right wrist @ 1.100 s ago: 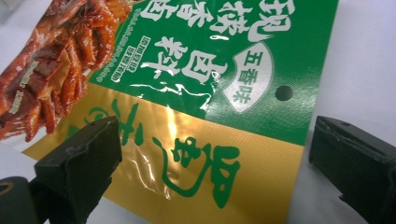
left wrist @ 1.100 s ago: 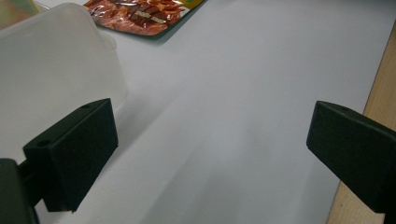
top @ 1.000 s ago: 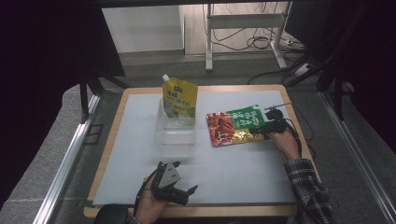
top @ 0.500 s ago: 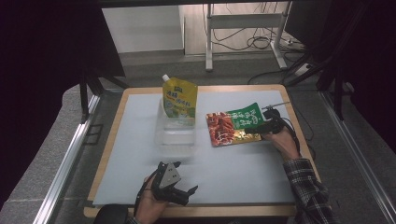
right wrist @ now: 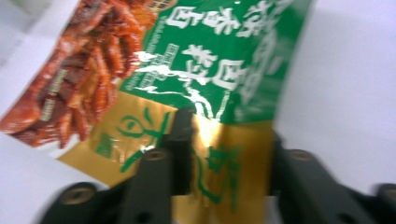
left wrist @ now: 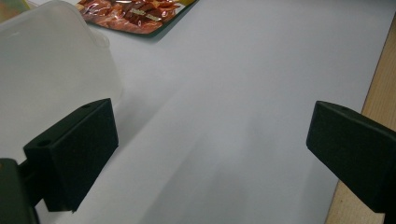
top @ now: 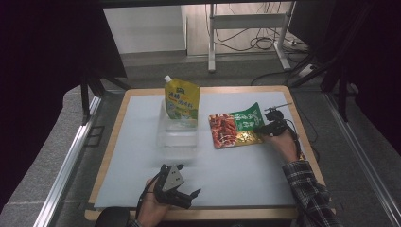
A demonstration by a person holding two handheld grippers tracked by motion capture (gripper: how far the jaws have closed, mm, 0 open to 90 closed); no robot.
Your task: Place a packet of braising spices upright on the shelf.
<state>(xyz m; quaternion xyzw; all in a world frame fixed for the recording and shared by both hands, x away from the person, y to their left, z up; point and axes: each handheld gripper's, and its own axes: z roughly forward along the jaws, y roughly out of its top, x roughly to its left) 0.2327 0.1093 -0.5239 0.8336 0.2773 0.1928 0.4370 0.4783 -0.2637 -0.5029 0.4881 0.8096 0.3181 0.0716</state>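
Since the earlier frame, right gripper (top: 263, 127) jaws have just been closing and now pinch the near, gold-coloured edge of the snack packet (top: 235, 130); left gripper (top: 182, 197) unchanged in place. Snack packet, red, green and gold, lies flat on the white mat (top: 246, 175) at the right of the table (top: 111, 146), just beside the clear plastic container (top: 178, 132), which holds the upright yellow spouted pouch (top: 181, 100). Left gripper rests at the near edge of the mat, jaws spread wide with nothing between them, the container's corner (left wrist: 56, 60) near its left jaw
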